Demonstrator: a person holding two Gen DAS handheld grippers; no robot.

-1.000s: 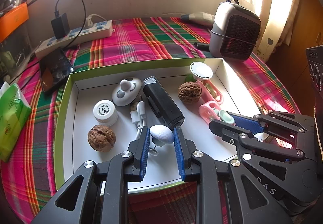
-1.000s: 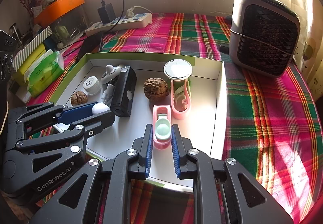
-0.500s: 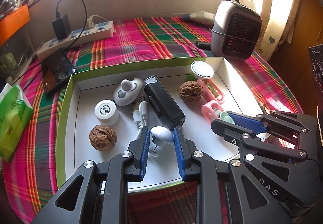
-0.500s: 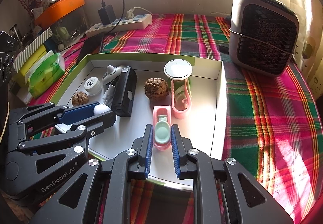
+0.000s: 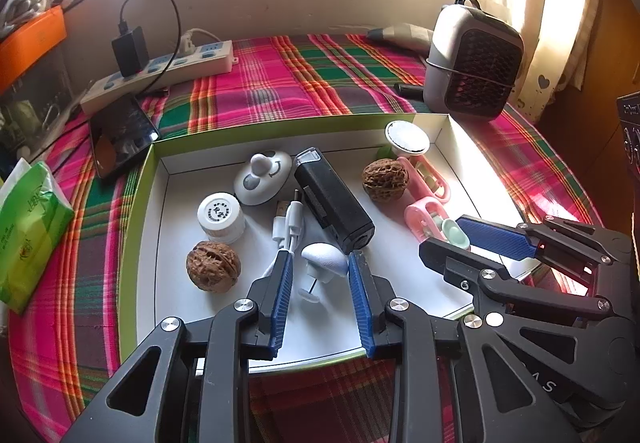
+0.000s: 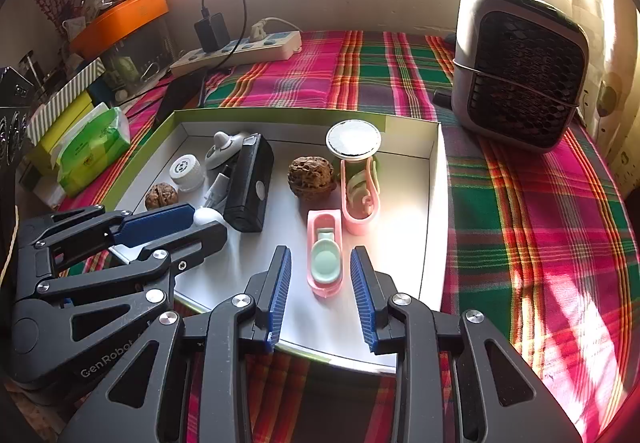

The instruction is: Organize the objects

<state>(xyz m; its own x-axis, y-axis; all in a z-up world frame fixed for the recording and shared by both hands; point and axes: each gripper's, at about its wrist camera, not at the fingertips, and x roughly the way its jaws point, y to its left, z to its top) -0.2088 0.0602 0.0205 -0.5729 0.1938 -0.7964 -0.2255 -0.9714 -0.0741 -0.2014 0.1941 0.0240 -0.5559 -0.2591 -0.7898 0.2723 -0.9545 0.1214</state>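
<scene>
A white box with a green rim (image 5: 148, 179) lies on the plaid cloth and holds small items. My left gripper (image 5: 320, 263) straddles a white mushroom-shaped hook (image 5: 325, 258) resting on the box floor. Its jaws are opening, and the blue pads stand clear of the hook on both sides. My right gripper (image 6: 321, 255) straddles a pink clip with a mint-green insert (image 6: 325, 255) near the box's front. Those jaws are opening too, with a gap on each side. Each gripper also shows in the other's view: the right gripper (image 5: 460, 235) and the left gripper (image 6: 200, 219).
Also in the box are two walnuts (image 5: 213, 266) (image 5: 385, 179), a black device (image 5: 334, 203), a white cap (image 5: 220, 215), a USB cable (image 5: 290, 223) and a second pink clip (image 6: 360, 195). A grey heater (image 6: 520, 63) stands at the right. A power strip (image 5: 160, 69), phone (image 5: 120, 139) and tissue pack (image 5: 28, 235) lie at the left.
Both grippers have spread their jaws. The left has let go of the white hook and the right has let go of the pink clip. Neither hand has shifted.
</scene>
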